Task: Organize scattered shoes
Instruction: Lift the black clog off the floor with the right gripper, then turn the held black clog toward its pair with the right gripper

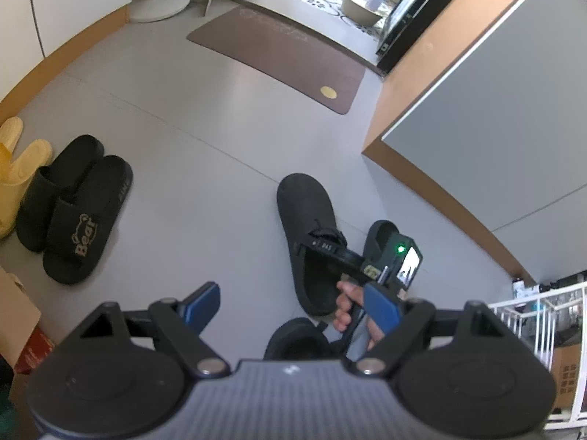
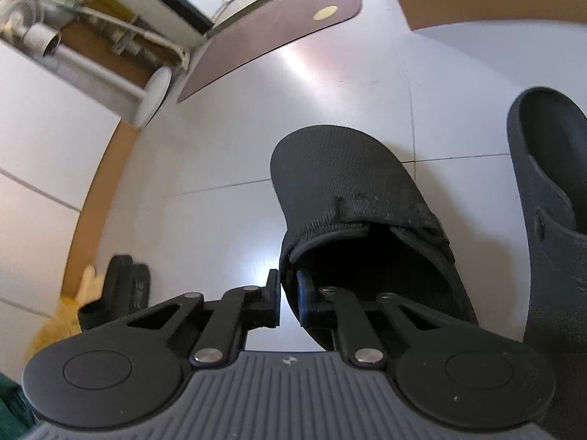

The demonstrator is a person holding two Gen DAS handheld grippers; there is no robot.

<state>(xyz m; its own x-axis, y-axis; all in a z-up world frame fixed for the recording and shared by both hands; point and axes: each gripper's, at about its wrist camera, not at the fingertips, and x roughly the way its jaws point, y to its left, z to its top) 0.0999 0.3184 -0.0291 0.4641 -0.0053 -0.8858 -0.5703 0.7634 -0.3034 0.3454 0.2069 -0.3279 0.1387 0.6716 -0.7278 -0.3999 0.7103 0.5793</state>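
The right hand-held gripper (image 2: 288, 295) pinches the side wall of a black fabric clog (image 2: 352, 198) on the grey floor (image 2: 227, 139); a rubber clog (image 2: 550, 198) lies beside it; the left hand-held gripper (image 1: 293, 302) hangs wide, empty; black slides (image 1: 77, 205) sit paired by yellow slippers (image 1: 22, 161) near the wall.

Grey tiled floor (image 1: 205, 117) bears black slippers (image 1: 73, 209), brown mat (image 1: 279, 55).

The left gripper (image 1: 291, 302) hangs wide open above the grey floor (image 1: 205, 124). Below it, a hand (image 1: 348, 308) holds the right gripper (image 1: 335, 253) at a black clog (image 1: 302, 216). Black "Bear" slides (image 1: 73, 209) sit paired near the floor's left edge.
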